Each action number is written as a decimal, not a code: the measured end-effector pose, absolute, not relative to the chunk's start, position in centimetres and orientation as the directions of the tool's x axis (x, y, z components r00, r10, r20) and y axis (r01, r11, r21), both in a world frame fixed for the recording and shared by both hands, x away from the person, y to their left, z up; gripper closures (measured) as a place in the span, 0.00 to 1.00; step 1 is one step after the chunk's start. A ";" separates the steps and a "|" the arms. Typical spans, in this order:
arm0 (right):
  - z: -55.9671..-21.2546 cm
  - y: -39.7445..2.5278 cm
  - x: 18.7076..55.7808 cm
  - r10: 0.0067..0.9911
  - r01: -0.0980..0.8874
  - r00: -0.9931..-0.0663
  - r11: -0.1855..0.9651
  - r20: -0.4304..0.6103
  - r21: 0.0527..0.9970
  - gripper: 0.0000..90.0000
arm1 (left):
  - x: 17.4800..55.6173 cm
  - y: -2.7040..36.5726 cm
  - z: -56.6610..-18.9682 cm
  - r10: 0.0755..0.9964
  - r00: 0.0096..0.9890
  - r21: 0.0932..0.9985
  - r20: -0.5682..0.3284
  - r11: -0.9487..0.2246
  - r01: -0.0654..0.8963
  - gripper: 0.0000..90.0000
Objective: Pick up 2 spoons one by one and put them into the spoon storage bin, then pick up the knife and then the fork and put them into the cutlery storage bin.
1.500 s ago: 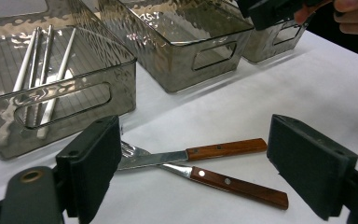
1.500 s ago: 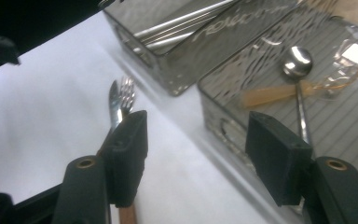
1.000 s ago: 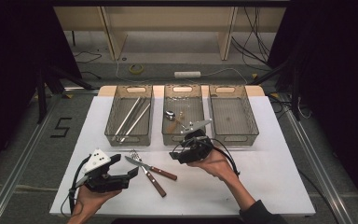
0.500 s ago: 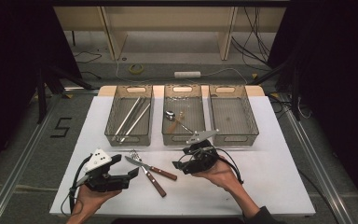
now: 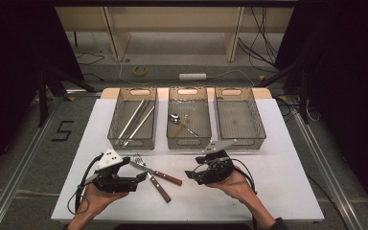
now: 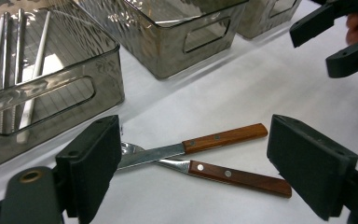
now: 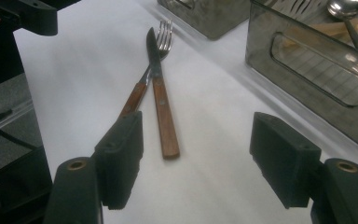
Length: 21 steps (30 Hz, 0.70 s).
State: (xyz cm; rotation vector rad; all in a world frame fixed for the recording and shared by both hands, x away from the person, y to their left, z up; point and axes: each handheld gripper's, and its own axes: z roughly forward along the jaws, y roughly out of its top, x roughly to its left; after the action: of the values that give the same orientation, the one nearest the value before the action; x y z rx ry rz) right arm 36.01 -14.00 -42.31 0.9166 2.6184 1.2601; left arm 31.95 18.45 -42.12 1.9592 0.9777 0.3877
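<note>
Knife (image 5: 155, 172) and fork (image 5: 149, 177) crossed on the white surface (image 5: 278, 177) between both tools, wooden handles toward the right hand-held gripper (image 5: 194, 175), metal ends toward the left hand-held gripper (image 5: 136, 182); long axes running left-right with a slant, knife on top. Both released, jaws wide apart, nothing held; left one nearer, jaws straddling the pair in the left gripper view (image 6: 191, 154). Behind, 3 clear bins: left bin (image 5: 116, 139) with long sticks, middle bin (image 5: 190, 141) with a spoon (image 5: 176, 118), right bin (image 5: 242, 139); nothing blocking the path.
</note>
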 end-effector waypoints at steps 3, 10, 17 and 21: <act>-42.4 -14.3 35.8 0.557 0.479 -0.813 0.475 0.169 0.738 0.40 | 32.5 18.2 -41.9 0.752 0.654 0.813 -0.086 -0.326 0.482 0.19; -42.5 -15.1 35.5 0.563 0.482 -0.808 0.462 0.173 0.745 0.39 | 33.6 17.5 -41.7 0.736 0.675 0.789 -0.055 -0.382 0.482 0.19; -42.7 -15.5 35.2 0.567 0.487 -0.804 0.459 0.177 0.743 0.39 | 34.9 16.8 -41.7 0.717 0.696 0.752 -0.025 -0.446 0.485 0.19; -42.7 -15.7 35.1 0.566 0.486 -0.805 0.458 0.177 0.744 0.39 | 35.7 16.0 -41.8 0.696 0.718 0.723 0.003 -0.498 0.479 0.19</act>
State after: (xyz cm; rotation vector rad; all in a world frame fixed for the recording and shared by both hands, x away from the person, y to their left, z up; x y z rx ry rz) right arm 35.10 -15.73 -42.74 0.9403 2.5998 1.2787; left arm 35.68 15.99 -41.76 2.1931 0.8860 0.3835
